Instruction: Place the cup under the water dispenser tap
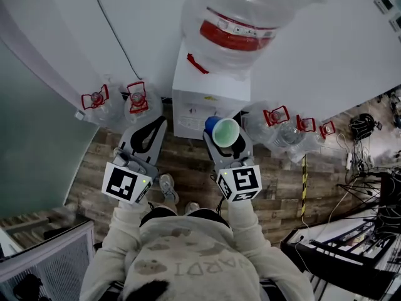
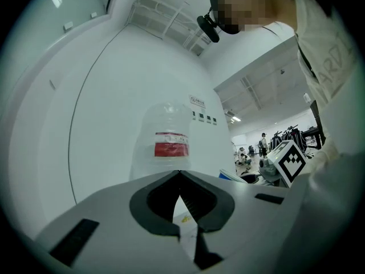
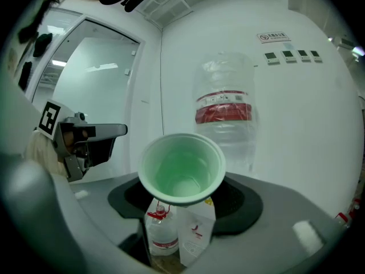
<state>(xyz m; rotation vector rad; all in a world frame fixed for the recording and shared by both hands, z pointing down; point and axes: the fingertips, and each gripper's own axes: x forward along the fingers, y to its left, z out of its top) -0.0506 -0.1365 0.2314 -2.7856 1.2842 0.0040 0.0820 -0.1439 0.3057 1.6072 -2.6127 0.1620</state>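
Observation:
A white water dispenser (image 1: 199, 108) stands against the curved wall, with a big clear bottle (image 1: 241, 21) with a red label on top. My right gripper (image 1: 227, 138) is shut on a cup (image 1: 225, 132), green inside and blue outside, and holds it just short of the dispenser's front. In the right gripper view the cup (image 3: 181, 167) opens toward the camera, and the dispenser (image 3: 197, 233) shows below it between the jaws. To the left, my left gripper (image 1: 155, 127) is shut on nothing, jaw tips touching (image 2: 179, 173). The tap is hidden.
Spare water bottles with red handles stand on the wood floor, left (image 1: 97, 99) (image 1: 138, 96) and right (image 1: 279, 119) of the dispenser. Cables and equipment (image 1: 363, 127) lie at the far right, beside a yellow-black strip (image 1: 305, 180). The person's shoes (image 1: 168, 187) are below the grippers.

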